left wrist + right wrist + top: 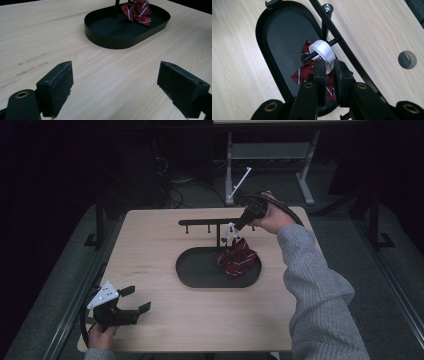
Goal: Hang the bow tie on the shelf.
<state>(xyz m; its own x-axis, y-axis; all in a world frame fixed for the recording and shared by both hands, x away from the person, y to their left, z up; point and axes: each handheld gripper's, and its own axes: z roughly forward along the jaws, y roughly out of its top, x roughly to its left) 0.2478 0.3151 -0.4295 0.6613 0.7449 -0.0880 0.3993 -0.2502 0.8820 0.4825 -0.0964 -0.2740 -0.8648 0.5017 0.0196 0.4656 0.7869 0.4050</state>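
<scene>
Between near-closed jaws, white strap (323, 51)

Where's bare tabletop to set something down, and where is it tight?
Free: the table left of the black tray, and the near strip between the tray and the left gripper. Crowded: the tray's right end, where the right gripper works at the bow tie under the hook rack.

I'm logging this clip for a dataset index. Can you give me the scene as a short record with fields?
Surface: light wooden table
Stand: black oval tray with an upright post and a peg rail
Item: red striped bow tie, its white strap looped over a peg
Right gripper: at the strap, fingers close together on either side of it
Left gripper: open, low over bare table, apart from the tray
</scene>
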